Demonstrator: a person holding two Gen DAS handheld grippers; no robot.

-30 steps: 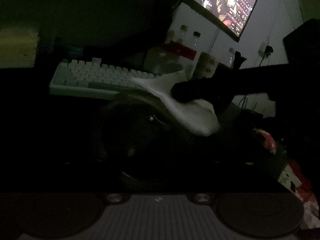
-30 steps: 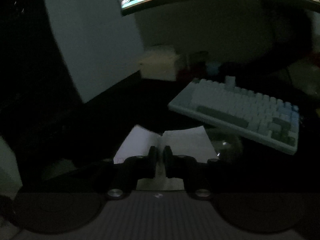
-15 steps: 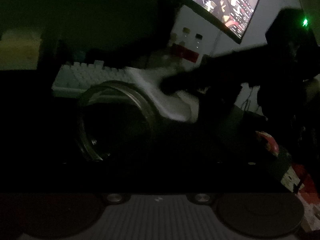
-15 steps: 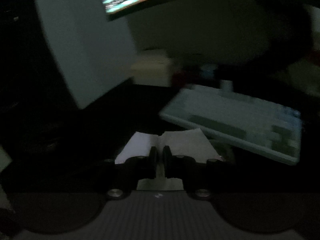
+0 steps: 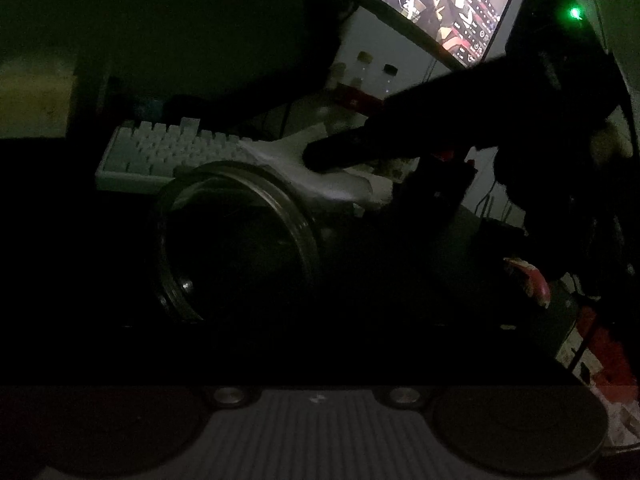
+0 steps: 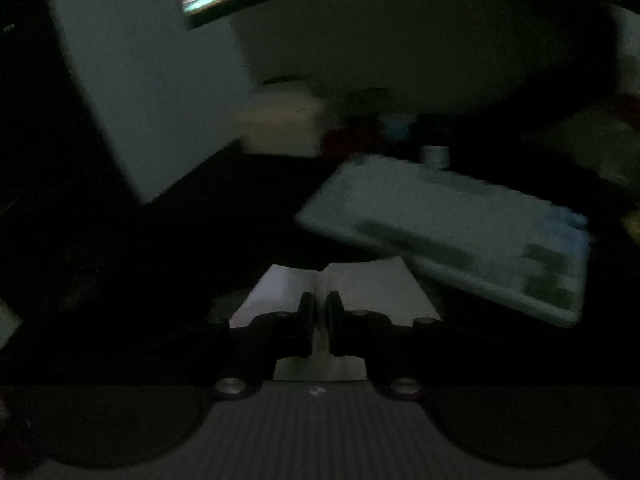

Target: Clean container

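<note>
The room is very dark. A clear glass jar (image 5: 298,220) lies tilted in front of my left gripper, its round mouth turned toward the camera. My left gripper's jaws are opening; its fingers are lost in the dark, so I cannot tell whether they touch the jar. My right gripper (image 5: 316,158) reaches in from the right and is shut on a white tissue (image 5: 332,184), which rests on the jar's upper outer side just behind the rim. In the right wrist view the right gripper (image 6: 318,308) pinches the folded tissue (image 6: 360,284).
A pale keyboard (image 5: 160,152) lies right behind the jar, also seen as the keyboard (image 6: 460,232) on the right. A lit monitor (image 5: 440,0) hangs above. Small bottles (image 5: 362,68) stand at the back. Red packaging (image 5: 528,280) sits to the right.
The jar has shifted left and its rim now shows facing the camera. The right gripper with the tissue has moved up and left along the jar's upper side.
</note>
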